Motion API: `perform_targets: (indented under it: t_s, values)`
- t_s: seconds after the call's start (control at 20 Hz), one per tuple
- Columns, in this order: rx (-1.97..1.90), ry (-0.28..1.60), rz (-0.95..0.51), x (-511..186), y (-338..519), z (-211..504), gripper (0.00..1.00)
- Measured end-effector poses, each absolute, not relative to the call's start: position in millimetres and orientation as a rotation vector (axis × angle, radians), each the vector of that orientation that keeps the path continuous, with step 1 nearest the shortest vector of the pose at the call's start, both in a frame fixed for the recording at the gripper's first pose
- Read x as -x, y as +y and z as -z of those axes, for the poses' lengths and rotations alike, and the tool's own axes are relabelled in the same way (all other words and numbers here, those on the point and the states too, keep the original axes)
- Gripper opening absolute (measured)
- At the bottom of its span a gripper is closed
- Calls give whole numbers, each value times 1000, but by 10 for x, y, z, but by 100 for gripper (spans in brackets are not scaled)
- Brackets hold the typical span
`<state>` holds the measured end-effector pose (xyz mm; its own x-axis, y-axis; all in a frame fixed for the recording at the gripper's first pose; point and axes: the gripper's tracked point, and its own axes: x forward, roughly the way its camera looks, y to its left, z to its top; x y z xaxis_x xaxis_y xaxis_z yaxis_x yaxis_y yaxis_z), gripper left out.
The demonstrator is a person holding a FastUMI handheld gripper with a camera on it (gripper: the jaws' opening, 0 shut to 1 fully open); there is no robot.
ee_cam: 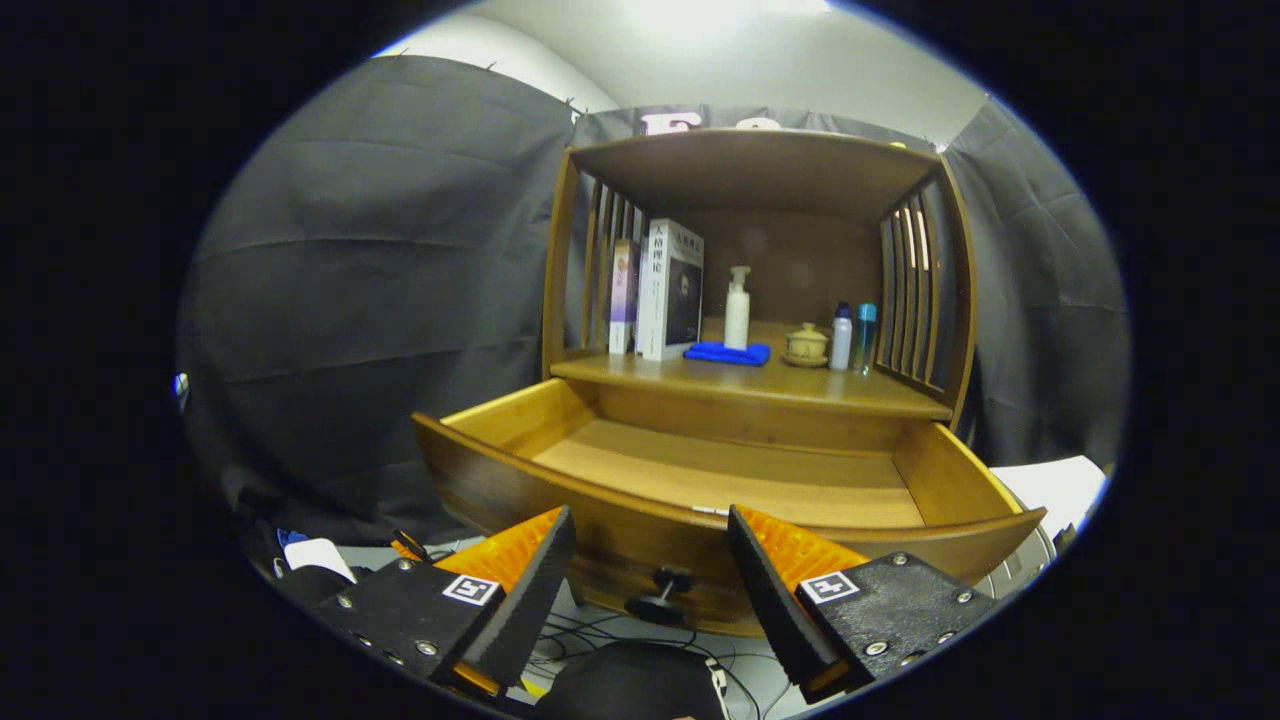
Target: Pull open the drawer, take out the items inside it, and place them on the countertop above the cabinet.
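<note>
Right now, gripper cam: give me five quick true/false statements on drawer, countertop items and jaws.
1. The drawer is pulled open. True.
2. A book lies inside the drawer. False: its wooden floor looks bare as far as the view shows.
3. The pump bottle stands on the blue cloth on the countertop. True.
4. The gripper is shut on the drawer knob. False: the jaws stand open, with the knob in the gap between them, untouched.
5. The books lie flat on the countertop. False: they stand upright at its left end.
</note>
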<state>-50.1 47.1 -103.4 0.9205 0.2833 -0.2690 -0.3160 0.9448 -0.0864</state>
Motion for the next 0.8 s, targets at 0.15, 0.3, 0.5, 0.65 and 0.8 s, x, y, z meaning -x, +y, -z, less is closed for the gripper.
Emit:
perform_targets:
  t_s: [0.15,0.3,0.5,0.65,0.8]
  values:
    - [89,293,-328,287,512,892,94]
    - [102,374,-332,-10,482,872,94]
    - [62,528,-324,-350,447,999,94]
    - [51,659,-293,-533,350,1213,94]
    - [1,786,-306,-617,363,1429,94]
